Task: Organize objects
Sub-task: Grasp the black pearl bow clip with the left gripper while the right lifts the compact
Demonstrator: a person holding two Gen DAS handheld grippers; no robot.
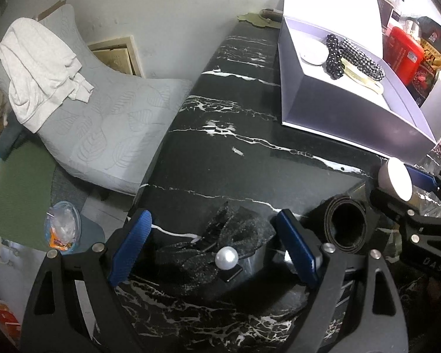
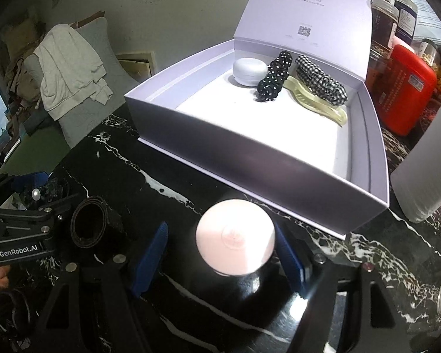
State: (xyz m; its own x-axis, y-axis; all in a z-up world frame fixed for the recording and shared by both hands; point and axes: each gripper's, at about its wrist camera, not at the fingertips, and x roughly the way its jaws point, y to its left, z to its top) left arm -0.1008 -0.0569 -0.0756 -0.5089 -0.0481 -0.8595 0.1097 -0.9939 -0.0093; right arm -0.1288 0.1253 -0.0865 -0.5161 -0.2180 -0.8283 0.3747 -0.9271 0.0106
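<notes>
Black marble tabletop (image 1: 220, 153). Left wrist view: left gripper (image 1: 217, 250), fingers apart, straddles a glittery black bow (image 1: 220, 235) with pearl; rolled belt (image 1: 345, 225) just beside. Right wrist view: right gripper (image 2: 220, 261) clamps a pale pink round case (image 2: 235, 239) before the open box (image 2: 250, 153), whose scrunchies (image 2: 275, 76) show fully here.

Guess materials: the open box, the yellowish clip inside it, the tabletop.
Box: matte lavender paperboard, likely; crisp folded edges, printed lid. Clip: translucent yellow plastic, glossy, light passing through. Tabletop: polished black stone with white veins, or a marble-look laminate; reflections show, which one is unclear.
</notes>
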